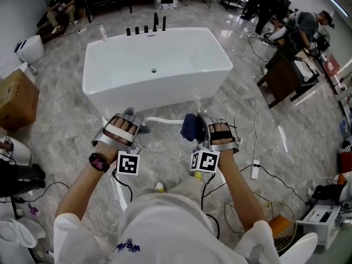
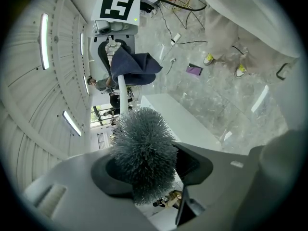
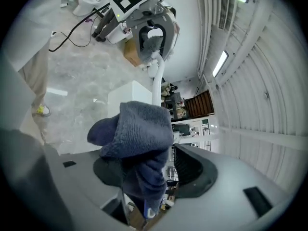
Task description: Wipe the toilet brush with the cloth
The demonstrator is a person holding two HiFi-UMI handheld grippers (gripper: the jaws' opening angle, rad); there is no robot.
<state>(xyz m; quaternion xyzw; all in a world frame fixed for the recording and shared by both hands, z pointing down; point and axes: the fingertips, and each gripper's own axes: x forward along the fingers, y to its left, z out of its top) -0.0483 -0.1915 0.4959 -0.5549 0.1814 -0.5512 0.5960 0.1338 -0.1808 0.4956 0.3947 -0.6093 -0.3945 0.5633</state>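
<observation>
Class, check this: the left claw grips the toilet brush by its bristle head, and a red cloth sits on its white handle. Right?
No: the cloth is dark blue, not red; the right gripper view shows it. The left claw does grip the toilet brush by its bristle head, with the cloth on its handle.

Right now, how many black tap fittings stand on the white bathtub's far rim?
5, in a row on the far rim of the white rectangular bathtub: three short black tap fittings at left, two taller ones right of them.
</observation>
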